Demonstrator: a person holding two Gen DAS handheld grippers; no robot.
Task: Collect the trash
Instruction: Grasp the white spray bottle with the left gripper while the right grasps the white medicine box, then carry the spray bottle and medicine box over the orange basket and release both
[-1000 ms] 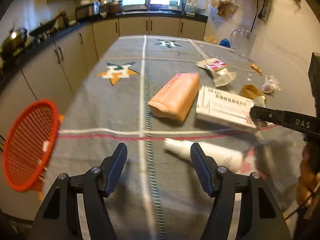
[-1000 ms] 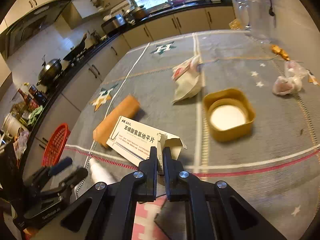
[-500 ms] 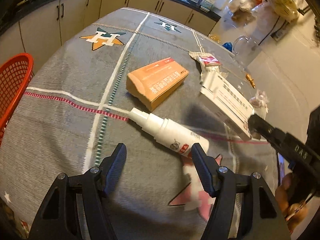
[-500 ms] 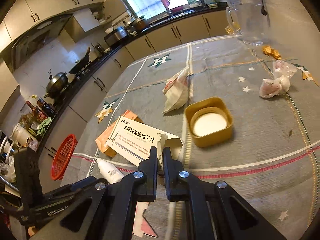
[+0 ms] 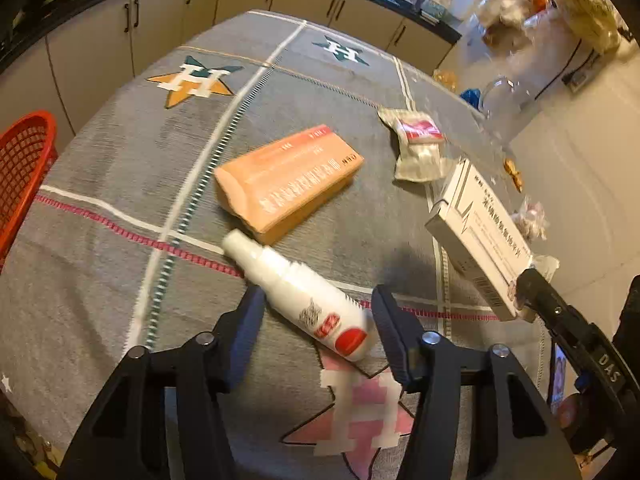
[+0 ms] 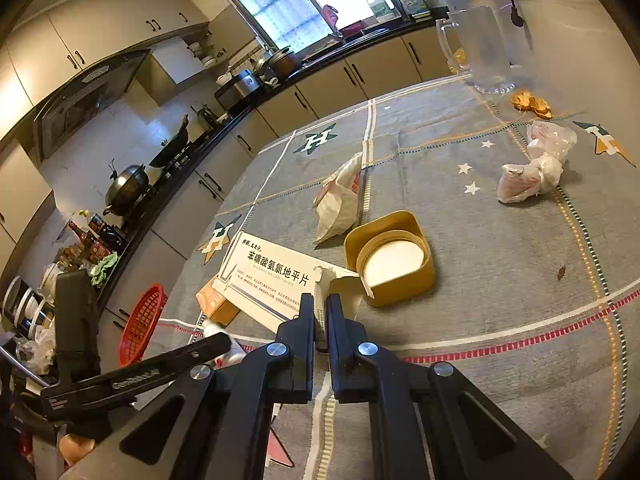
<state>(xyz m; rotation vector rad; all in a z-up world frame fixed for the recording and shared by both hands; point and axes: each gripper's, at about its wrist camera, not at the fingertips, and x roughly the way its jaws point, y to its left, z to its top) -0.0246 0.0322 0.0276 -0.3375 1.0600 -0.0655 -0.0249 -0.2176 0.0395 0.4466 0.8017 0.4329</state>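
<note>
A white spray bottle [image 5: 304,300] with a red label lies slantwise on the grey tablecloth [image 5: 120,280]. My left gripper [image 5: 318,300] straddles it with jaws closing, and the pads do not clearly press on it. My right gripper [image 6: 320,308] is shut on the open flap of a white medicine box [image 6: 272,272]. That box [image 5: 480,232] hangs tilted above the cloth at the right of the left wrist view. An orange box [image 5: 288,180] lies just beyond the bottle.
A red mesh basket [image 5: 20,172] stands off the table's left edge. On the cloth lie a crumpled wrapper [image 6: 340,200], a yellow square lid [image 6: 392,260], wadded plastic bags [image 6: 532,172] and a glass pitcher [image 6: 484,48]. Kitchen counters run behind.
My left gripper has come in over the white bottle and its jaws have narrowed around it. The right gripper has carried the white box up and off the cloth.
</note>
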